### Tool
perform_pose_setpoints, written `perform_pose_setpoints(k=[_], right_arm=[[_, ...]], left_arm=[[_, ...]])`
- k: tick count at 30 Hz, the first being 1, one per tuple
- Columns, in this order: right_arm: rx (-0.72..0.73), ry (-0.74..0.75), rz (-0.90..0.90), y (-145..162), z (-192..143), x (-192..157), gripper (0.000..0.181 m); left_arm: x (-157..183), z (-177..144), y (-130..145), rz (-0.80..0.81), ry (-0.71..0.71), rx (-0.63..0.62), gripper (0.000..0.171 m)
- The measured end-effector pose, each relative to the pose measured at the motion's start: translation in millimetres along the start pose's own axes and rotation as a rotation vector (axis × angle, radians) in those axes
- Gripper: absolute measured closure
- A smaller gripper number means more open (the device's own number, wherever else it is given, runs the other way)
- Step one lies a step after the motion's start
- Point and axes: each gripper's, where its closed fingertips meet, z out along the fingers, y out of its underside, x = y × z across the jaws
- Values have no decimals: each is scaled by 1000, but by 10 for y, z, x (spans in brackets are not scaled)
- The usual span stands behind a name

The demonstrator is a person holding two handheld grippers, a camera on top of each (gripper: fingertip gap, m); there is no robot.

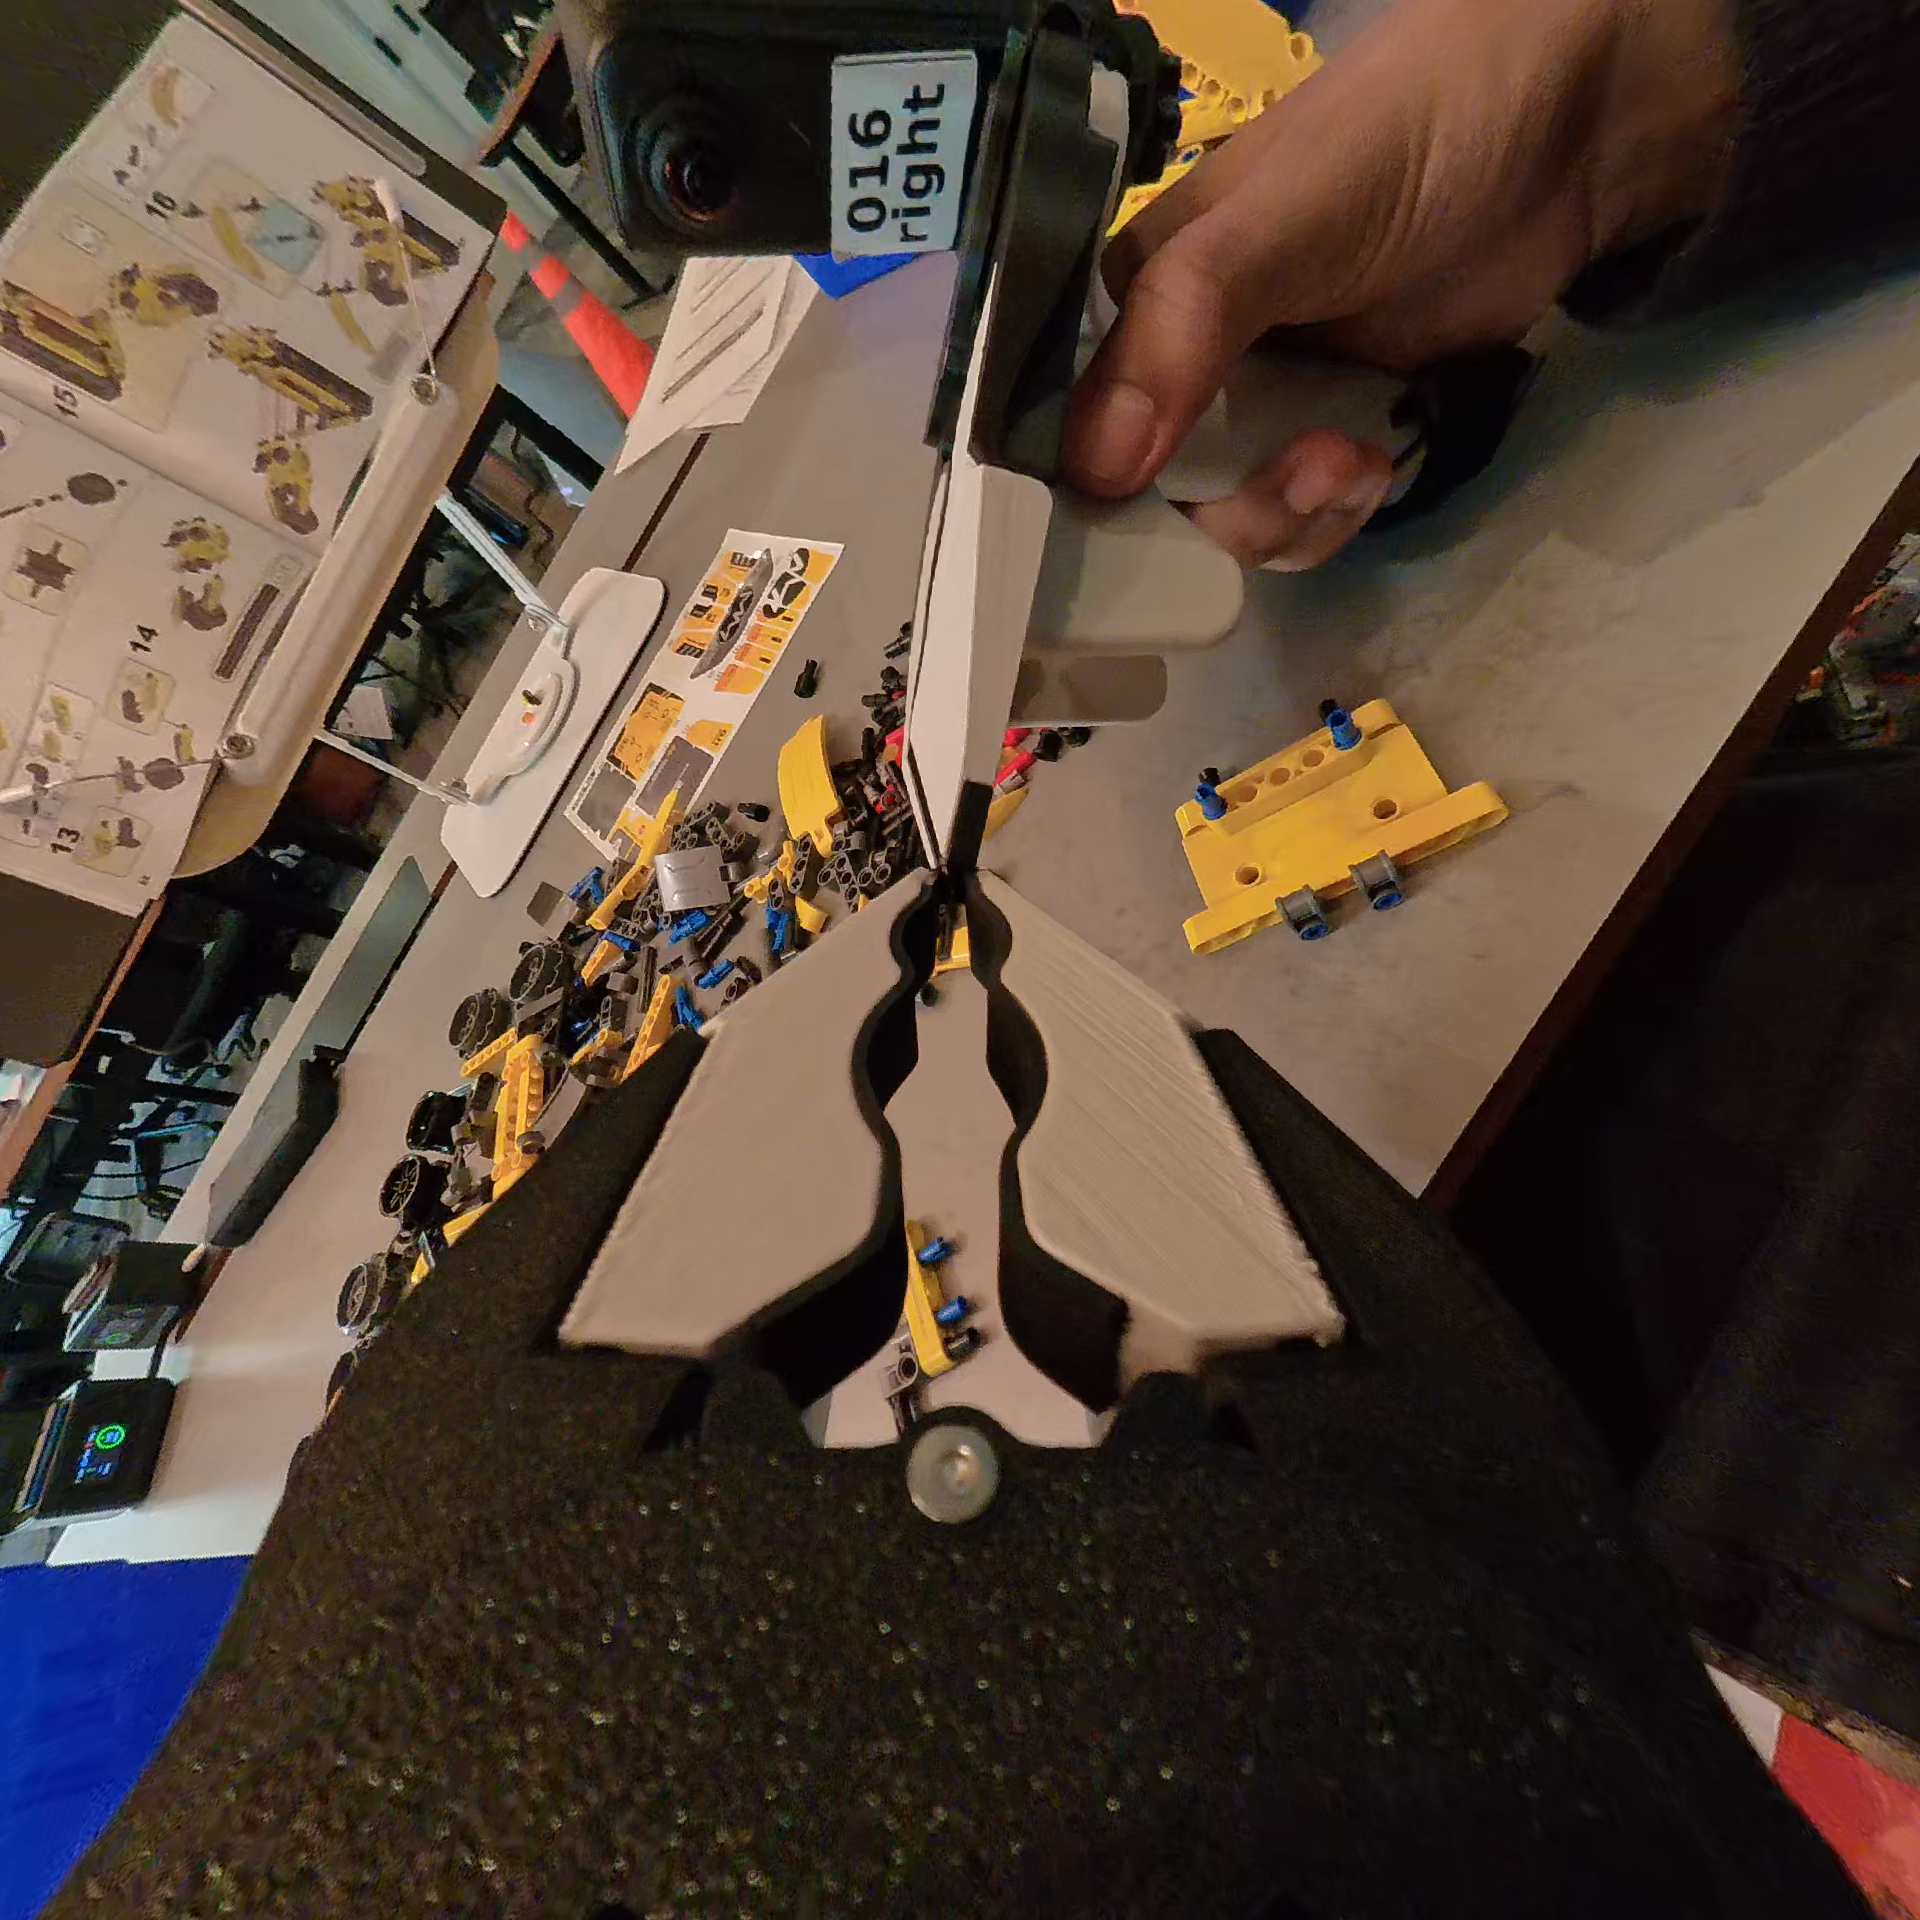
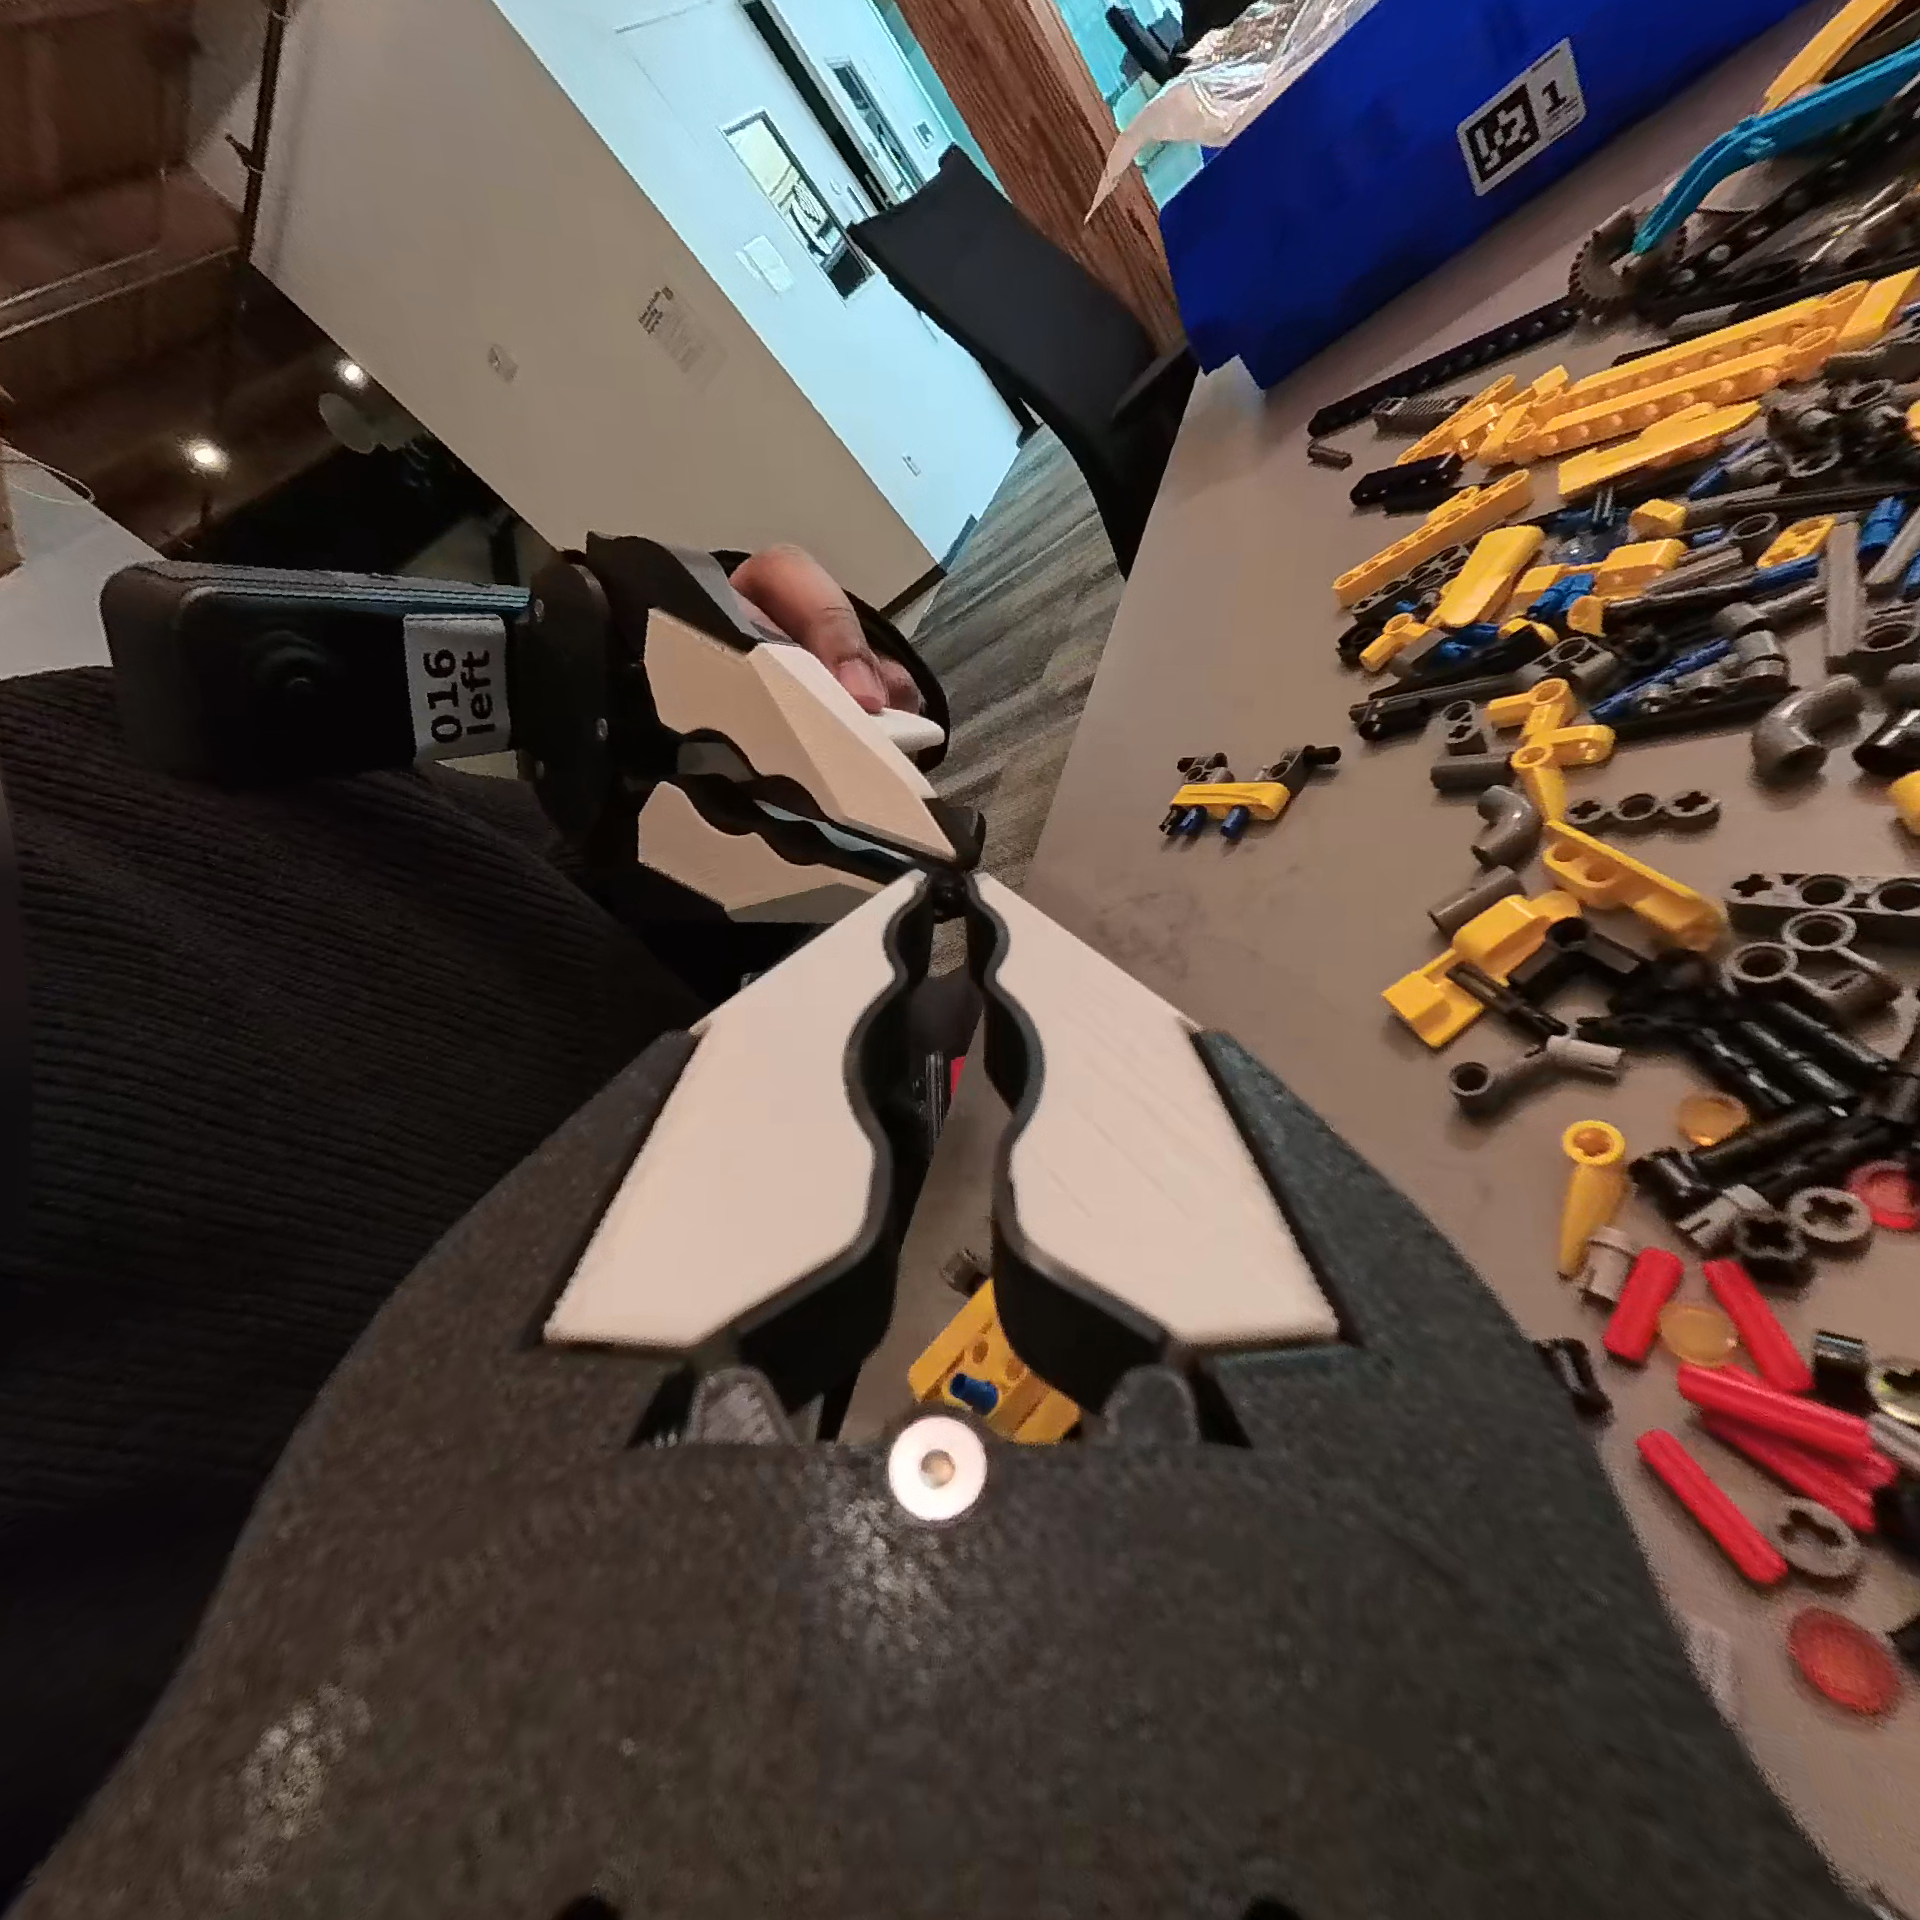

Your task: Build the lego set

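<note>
L gripper (image 1: 948, 896): fingers closed down to the tips, wavy black pads almost meeting. R gripper (image 2: 948, 891): same, only a sliver of gap at the tips. The two tip pairs meet nose to nose above the desk (image 1: 1351, 582) edge, R coming in from above as the left wrist view shows it. A small black part (image 2: 947, 896) sits at the meeting point and both seem to pinch it. Which one carries the load: cannot tell, part too small and dark.

Below L fingers, on the desk: short yellow beam (image 1: 933, 1299) w/ blue pins fitted.
Right of that, apart from the rest: yellow frame (image 1: 1340, 821), built up w/ blue pins on top and two grey connectors on its near edge.
Left of the tips: loose pile (image 1: 665, 935) of yellow, black, grey and blue pieces, unsorted, w/ black wheels (image 1: 488, 1018) at its near end. Red pins (image 2: 1745, 1403) lie loose in the right wrist view.
Beyond the pile: sticker sheet (image 1: 717, 675), stickers appear unpeeled.
Far left: open booklet (image 1: 156, 468) on a stand.

Judgement: few sub-builds done, most pieces unused.
</note>
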Motion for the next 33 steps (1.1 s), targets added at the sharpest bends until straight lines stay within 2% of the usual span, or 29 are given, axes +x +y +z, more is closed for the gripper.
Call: perform_pose_setpoints(k=[4, 6, 10, 13, 16, 19, 21, 30, 33], right_arm=[[13, 9, -4, -31, -13, -14, 177], [23, 28, -21, -54, -42, -3, 177], [50, 49, -59, -117, -91, -19, 178], [17, 137, -140, -98, -88, 35, 177], [-14, 217, -217, -79, -68, 87, 177], [-37, 279, -279, -69, -64, 131, 177], [-56, 318, -318, -55, -64, 166, 177], [-112, 368, -386, 18, -27, 227, 177], [-132, 386, -407, 39, -20, 248, 177]], left_arm=[[-28, -14, -29, -10, -37, 32, 167], [13, -36, -33, -101, 21, 50, 159], [8, -133, 26, -334, 147, 88, 159], [-124, -192, 216, -473, 136, 62, 158], [-197, -167, 623, -572, 94, -86, 154], [-179, -119, 1026, -619, 56, -235, 151], [-153, -102, 1152, -647, 49, -275, 150], [-133, -31, 1259, -633, 57, -319, 152], [-102, -12, 1238, -632, 92, -319, 162]])
